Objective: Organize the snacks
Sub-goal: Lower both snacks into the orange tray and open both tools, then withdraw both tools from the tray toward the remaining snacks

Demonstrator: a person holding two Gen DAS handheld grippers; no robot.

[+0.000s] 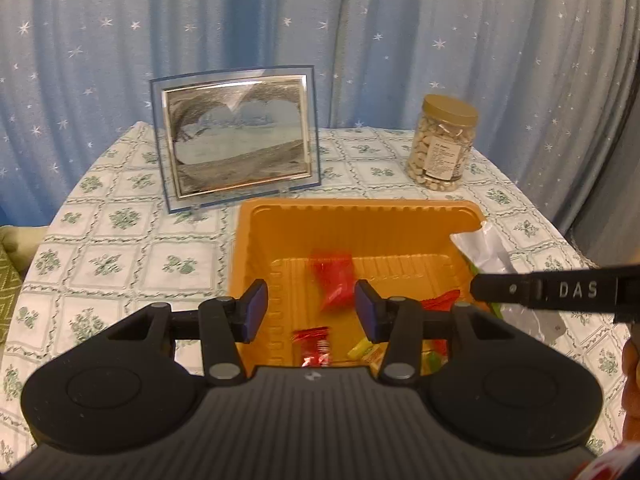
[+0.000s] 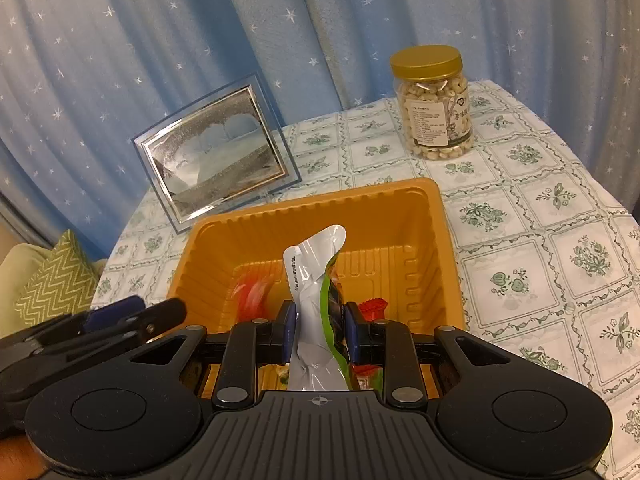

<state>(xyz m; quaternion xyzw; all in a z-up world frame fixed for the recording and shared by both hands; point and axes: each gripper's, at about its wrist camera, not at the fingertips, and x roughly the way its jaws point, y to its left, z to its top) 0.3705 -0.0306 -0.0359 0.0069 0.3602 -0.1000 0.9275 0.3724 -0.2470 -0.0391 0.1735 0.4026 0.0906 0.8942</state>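
Left gripper [image 1: 311, 307] parted, empty, red wrapper [image 1: 333, 280] blurred over orange tray [image 1: 360, 216]. Only right view shows right gripper [image 2: 319, 334] clamping silver-green packet [image 2: 316, 280].

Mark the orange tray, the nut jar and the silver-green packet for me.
orange tray [image 1: 360, 232]: left wrist view, bare far inner wall.
nut jar [image 2: 434, 120]: right wrist view, middle of its labelled body.
silver-green packet [image 2: 314, 280]: right wrist view, silver part above the gripper pads.
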